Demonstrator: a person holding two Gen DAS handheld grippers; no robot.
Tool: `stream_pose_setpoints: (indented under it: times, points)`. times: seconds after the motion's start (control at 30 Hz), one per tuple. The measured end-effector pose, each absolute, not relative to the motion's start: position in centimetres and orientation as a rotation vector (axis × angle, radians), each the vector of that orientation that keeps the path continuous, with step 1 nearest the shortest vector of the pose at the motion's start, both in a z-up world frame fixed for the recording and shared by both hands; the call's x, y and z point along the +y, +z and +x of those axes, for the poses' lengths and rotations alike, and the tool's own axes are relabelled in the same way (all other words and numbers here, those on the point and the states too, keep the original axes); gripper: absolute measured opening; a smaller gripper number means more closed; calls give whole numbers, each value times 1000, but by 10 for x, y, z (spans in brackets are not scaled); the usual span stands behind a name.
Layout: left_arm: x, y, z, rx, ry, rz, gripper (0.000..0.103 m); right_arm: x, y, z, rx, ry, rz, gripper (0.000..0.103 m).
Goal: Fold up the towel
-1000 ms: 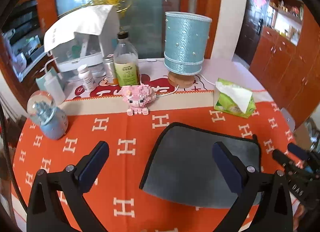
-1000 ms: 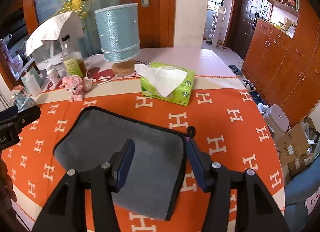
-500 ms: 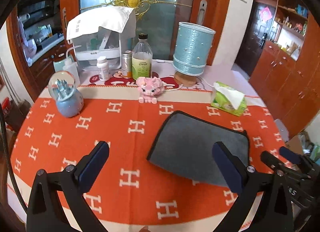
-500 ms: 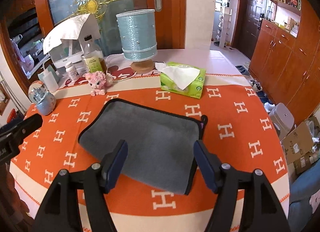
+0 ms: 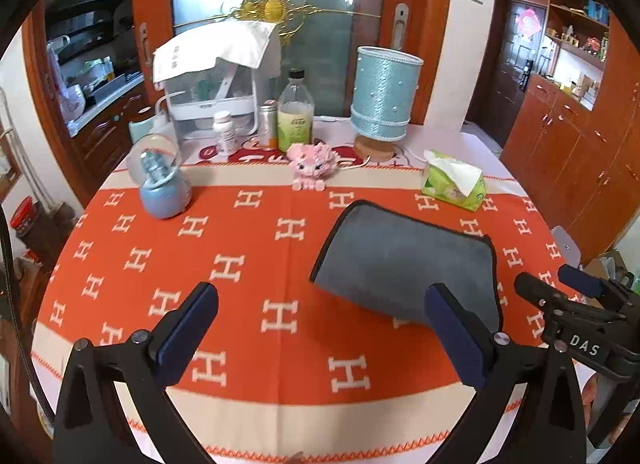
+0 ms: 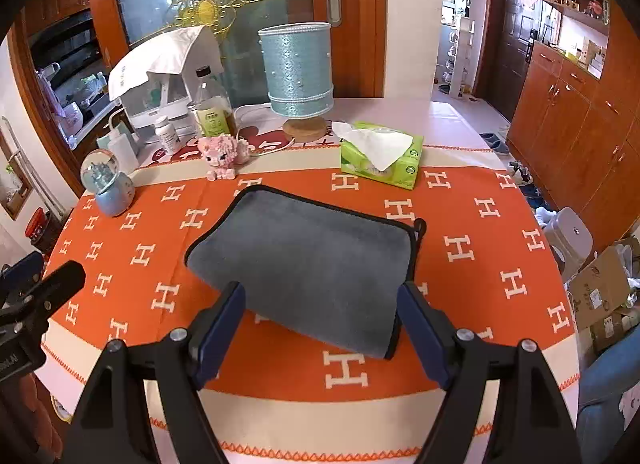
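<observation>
A grey towel with black trim (image 6: 304,260) lies folded flat on the orange tablecloth (image 6: 472,288); it also shows in the left wrist view (image 5: 404,260), right of centre. My left gripper (image 5: 320,328) is open and empty, held above the table's near edge, left of the towel. My right gripper (image 6: 320,328) is open and empty, just short of the towel's near edge. Each gripper shows at the edge of the other's view: the right gripper (image 5: 576,296) and the left gripper (image 6: 44,288).
Along the far side stand a snow globe (image 5: 162,183), a pink toy pig (image 5: 312,163), a bottle (image 5: 295,113), a blue lamp (image 5: 384,95), a green tissue pack (image 5: 454,183) and a white covered appliance (image 5: 216,75). Wooden cabinets (image 6: 568,119) stand to the right.
Both grippers have pulled back and up from the towel, so more of the table shows. The towel has stayed in place, folded.
</observation>
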State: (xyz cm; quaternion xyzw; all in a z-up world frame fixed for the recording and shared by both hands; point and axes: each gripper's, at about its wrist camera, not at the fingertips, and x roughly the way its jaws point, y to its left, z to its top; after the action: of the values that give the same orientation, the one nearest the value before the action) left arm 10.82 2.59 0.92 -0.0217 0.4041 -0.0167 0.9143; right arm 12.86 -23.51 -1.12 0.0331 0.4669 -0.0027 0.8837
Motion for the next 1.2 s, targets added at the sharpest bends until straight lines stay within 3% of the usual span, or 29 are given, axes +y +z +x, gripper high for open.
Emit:
stream_pose_setpoints:
  times: [0.13, 0.3, 0.37, 0.9, 1.2]
  points:
    - [31, 12, 89, 832, -23, -70, 102, -232, -6, 113, 954, 21, 84, 79]
    - [35, 12, 63, 820, 8, -73, 102, -231, 0, 91, 923, 39, 110, 93]
    - [36, 11, 55, 820, 15, -81, 102, -230, 2, 81, 909, 45, 111, 94]
    - [24, 18, 4, 774, 44, -69, 102, -226, -6, 32, 927, 37, 132, 94]
    - [25, 9, -7, 842, 48, -68, 102, -222, -8, 7, 942, 37, 117, 94]
